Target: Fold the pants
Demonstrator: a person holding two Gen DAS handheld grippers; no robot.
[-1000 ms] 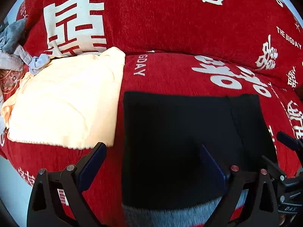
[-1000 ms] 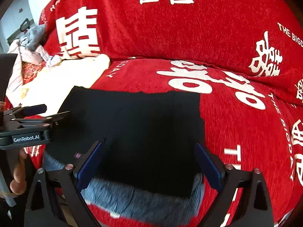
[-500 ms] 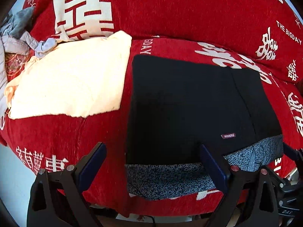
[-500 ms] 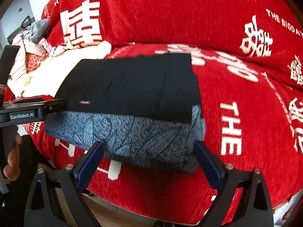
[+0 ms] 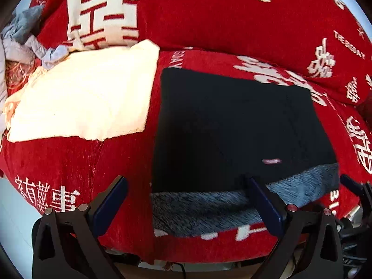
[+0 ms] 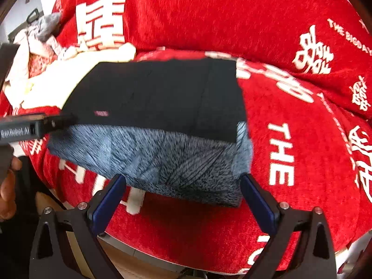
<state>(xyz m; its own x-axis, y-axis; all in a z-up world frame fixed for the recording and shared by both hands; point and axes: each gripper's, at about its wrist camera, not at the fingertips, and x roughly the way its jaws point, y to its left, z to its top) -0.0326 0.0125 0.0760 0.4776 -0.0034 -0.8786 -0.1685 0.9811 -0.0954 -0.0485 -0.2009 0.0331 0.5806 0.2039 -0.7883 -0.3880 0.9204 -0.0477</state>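
The folded black pants (image 5: 234,125) lie flat on the red sofa cover, with their grey fleecy inner layer (image 5: 209,207) showing along the near edge. In the right wrist view the pants (image 6: 160,93) show the same grey band (image 6: 162,160). My left gripper (image 5: 186,200) is open and empty, just in front of the near left part of the pants. My right gripper (image 6: 183,197) is open and empty, in front of the near right part. The left gripper's side also shows in the right wrist view (image 6: 34,125).
A folded cream garment (image 5: 86,97) lies left of the pants. A heap of grey and pale clothes (image 5: 21,37) sits at the far left. The red cover (image 5: 232,23) with white characters drapes the seat and backrest. The seat's front edge is just below the grippers.
Both grippers have drawn back from the pants toward the seat's front edge. The grey near band, mostly hidden a second ago, is now in full view. Jaws stayed open.
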